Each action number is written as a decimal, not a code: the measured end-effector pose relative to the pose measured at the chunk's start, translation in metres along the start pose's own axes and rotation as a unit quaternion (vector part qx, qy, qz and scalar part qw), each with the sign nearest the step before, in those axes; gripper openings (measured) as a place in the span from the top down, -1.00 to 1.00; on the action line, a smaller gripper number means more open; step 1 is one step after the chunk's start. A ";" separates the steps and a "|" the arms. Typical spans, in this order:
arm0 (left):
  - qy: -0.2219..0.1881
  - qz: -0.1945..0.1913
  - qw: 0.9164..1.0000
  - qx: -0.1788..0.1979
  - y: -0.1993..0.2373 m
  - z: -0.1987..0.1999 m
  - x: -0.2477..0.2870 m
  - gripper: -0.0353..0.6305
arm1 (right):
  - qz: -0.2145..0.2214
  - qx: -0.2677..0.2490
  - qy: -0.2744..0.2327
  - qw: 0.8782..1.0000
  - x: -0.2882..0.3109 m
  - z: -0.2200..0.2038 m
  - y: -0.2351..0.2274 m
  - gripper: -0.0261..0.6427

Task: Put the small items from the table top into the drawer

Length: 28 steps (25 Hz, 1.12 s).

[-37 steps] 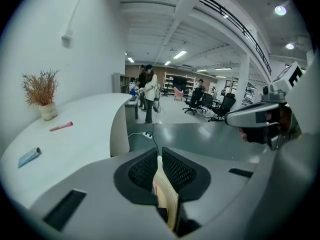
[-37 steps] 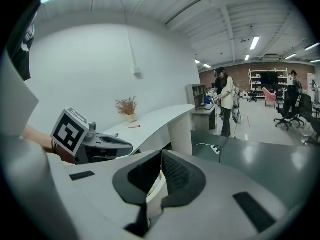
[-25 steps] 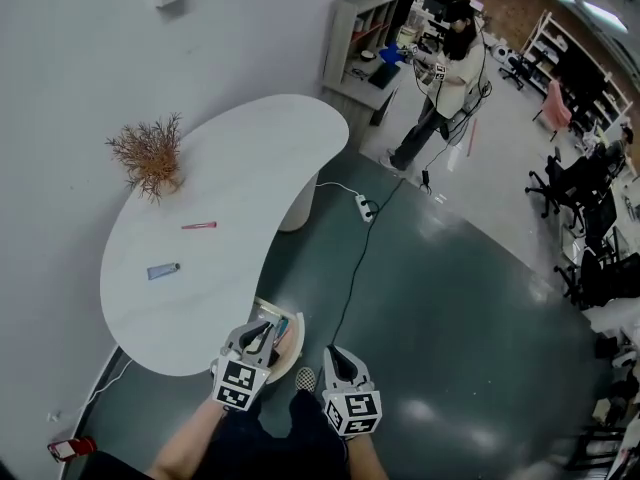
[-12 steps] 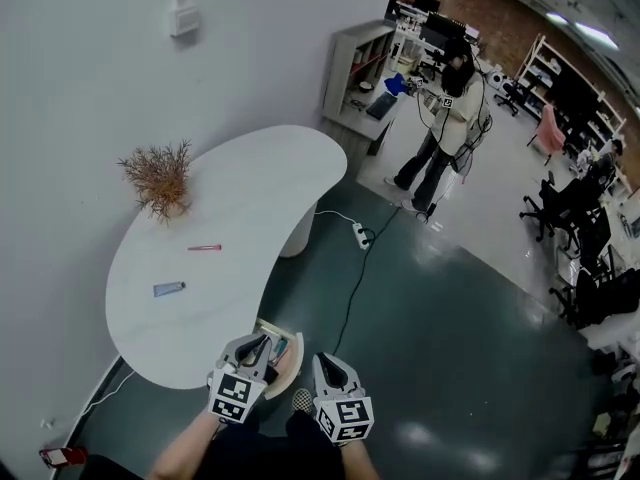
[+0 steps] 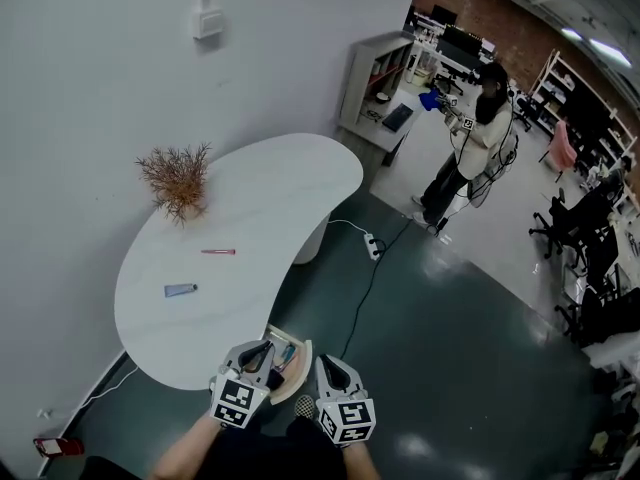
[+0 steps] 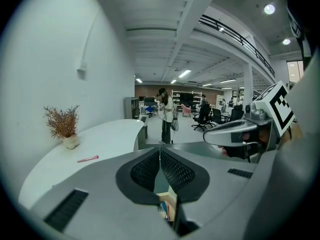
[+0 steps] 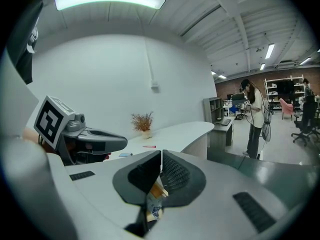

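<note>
A white curved table [image 5: 250, 208] carries a pink pen-like item [image 5: 218, 252] and a small blue tube [image 5: 180, 290]. The pink item [image 6: 88, 158] also lies on the table in the left gripper view, and both items [image 7: 148, 146] show small in the right gripper view. Under the table's near edge an open drawer [image 5: 297, 361] holds a few small things. My left gripper [image 5: 262, 349] hangs over the drawer, shut with nothing between its pads [image 6: 150, 170]. My right gripper [image 5: 328, 364] is just to its right, shut and empty too [image 7: 161, 155].
A dried plant in a vase [image 5: 178, 180] stands at the table's far left. A power strip and cable [image 5: 372, 246] lie on the dark floor. A person [image 5: 468, 146] stands by a shelf unit [image 5: 385, 88] far off. A red thing [image 5: 48, 446] lies on the floor at left.
Both grippers have risen a little above the open drawer and stay shut. The head view has shifted, so the table sits further right. The pink item and blue tube have not moved.
</note>
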<state>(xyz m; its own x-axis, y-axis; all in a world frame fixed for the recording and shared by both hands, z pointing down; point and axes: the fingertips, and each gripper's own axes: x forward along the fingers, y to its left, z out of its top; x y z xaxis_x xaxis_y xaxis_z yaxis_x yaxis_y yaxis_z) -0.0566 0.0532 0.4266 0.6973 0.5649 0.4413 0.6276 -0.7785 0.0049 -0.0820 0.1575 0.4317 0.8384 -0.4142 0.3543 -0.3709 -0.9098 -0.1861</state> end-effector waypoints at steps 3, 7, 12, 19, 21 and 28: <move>0.001 0.000 1.000 -0.003 0.001 -0.002 0.001 0.82 | 0.003 0.000 0.001 1.000 0.002 -0.001 0.000 0.83; -0.003 0.002 1.000 -0.011 0.004 0.000 0.000 0.82 | 0.006 0.001 0.002 1.000 0.005 0.000 0.001 0.83; 0.001 0.012 1.000 -0.012 0.010 -0.002 0.001 0.82 | 0.017 0.001 0.006 1.000 0.013 -0.002 0.003 0.83; 0.004 0.038 0.999 -0.024 0.025 -0.007 -0.004 0.82 | 0.039 -0.006 0.008 0.999 0.027 0.003 0.009 0.83; 0.003 0.048 0.998 -0.030 0.032 -0.008 -0.006 0.82 | 0.048 -0.008 0.008 0.999 0.032 0.005 0.012 0.83; 0.006 0.088 0.995 -0.052 0.061 -0.017 -0.021 0.82 | 0.092 -0.021 0.017 0.995 0.060 0.009 0.037 0.83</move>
<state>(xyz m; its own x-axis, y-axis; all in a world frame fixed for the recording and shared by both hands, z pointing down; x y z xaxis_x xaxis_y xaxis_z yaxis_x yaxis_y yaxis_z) -0.0386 -0.0112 0.4327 0.7892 0.4142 0.4535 0.4558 -0.8899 0.0195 -0.0421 0.0992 0.4375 0.7410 -0.5735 0.3494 -0.5336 -0.8187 -0.2121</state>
